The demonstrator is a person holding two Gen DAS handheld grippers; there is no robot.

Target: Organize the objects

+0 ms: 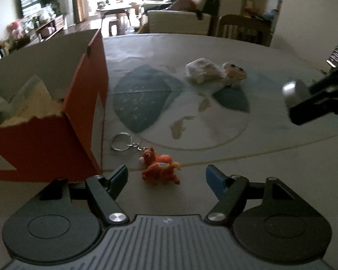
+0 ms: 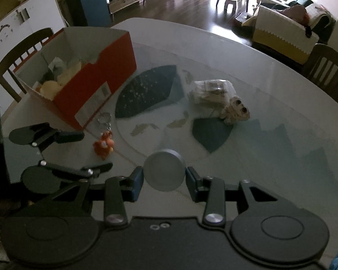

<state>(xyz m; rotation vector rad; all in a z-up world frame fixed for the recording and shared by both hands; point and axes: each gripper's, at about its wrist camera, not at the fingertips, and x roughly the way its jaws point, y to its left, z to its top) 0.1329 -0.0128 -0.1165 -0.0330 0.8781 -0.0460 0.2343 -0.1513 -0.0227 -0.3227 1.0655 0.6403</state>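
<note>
Grey round tin [image 2: 164, 172] clamped between the blue pads of the right gripper [image 2: 164, 181], held above the table [image 2: 270, 85]; in the left wrist view it shows at the right edge [image 1: 293, 90]. Left gripper [image 1: 166, 176] spread wide, empty, low over the table, with the orange toy keychain [image 1: 160, 166] lying between and just ahead of its fingertips. Key ring [image 1: 121, 141] lies beside the orange box [image 1: 78, 117], which holds crumpled items. Farther off, a clear packet [image 2: 211, 90] touches a small big-eyed plush [image 2: 235, 110].
</note>
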